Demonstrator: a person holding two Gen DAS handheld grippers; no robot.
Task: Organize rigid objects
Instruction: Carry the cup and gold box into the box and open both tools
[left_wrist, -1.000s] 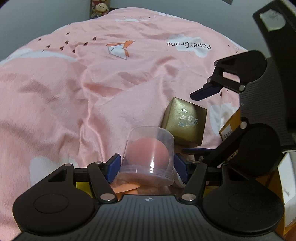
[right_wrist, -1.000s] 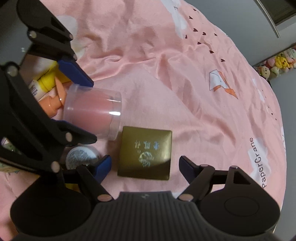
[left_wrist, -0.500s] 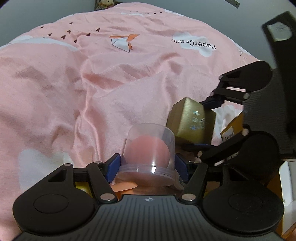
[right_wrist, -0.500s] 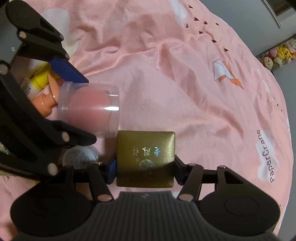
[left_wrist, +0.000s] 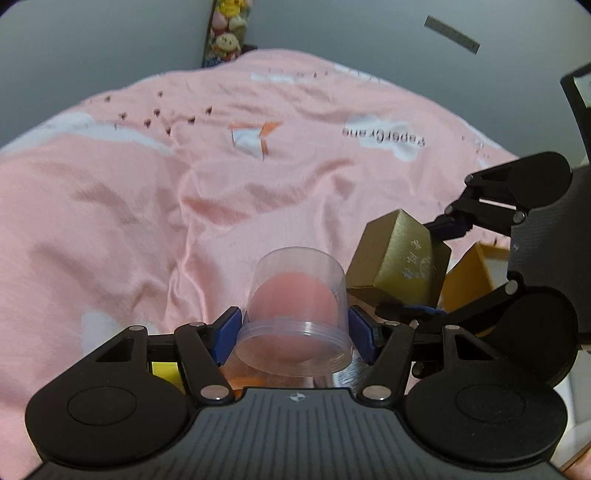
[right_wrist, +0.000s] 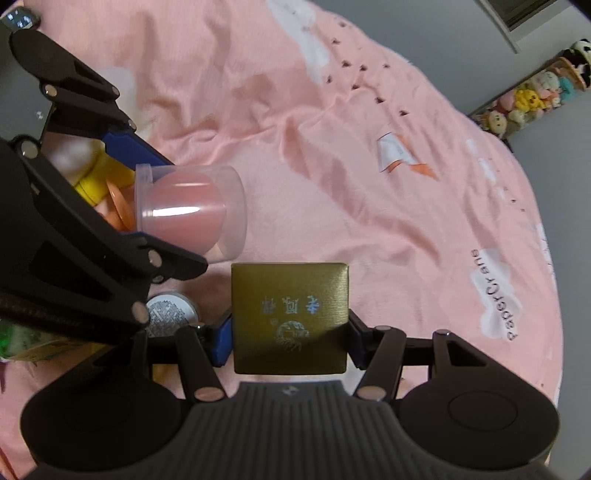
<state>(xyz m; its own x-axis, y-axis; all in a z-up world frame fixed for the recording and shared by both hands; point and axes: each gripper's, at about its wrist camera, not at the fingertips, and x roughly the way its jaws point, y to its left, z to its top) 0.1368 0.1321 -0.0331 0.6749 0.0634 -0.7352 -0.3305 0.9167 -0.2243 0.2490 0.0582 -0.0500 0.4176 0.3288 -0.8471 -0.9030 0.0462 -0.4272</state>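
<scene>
Blue fingers (right_wrist: 221, 341) clamping gold box (right_wrist: 290, 317), silver-lidded jar (right_wrist: 170, 314) visible only from right wrist

Each camera rides just behind its own claw, looking steeply down along the fingers, close over a pink bedspread (left_wrist: 155, 229). Both views share the clear jar (left_wrist: 295, 306) and gold box (right_wrist: 290, 317): the left sees the box at 3 o'clock, the right sees the jar at 10 o'clock.

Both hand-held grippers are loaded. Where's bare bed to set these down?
Free: the pink bedspread ahead of the gold box, out to the crane print. Crowded: beside the clear container, around the yellow bottle and round tin.
</scene>
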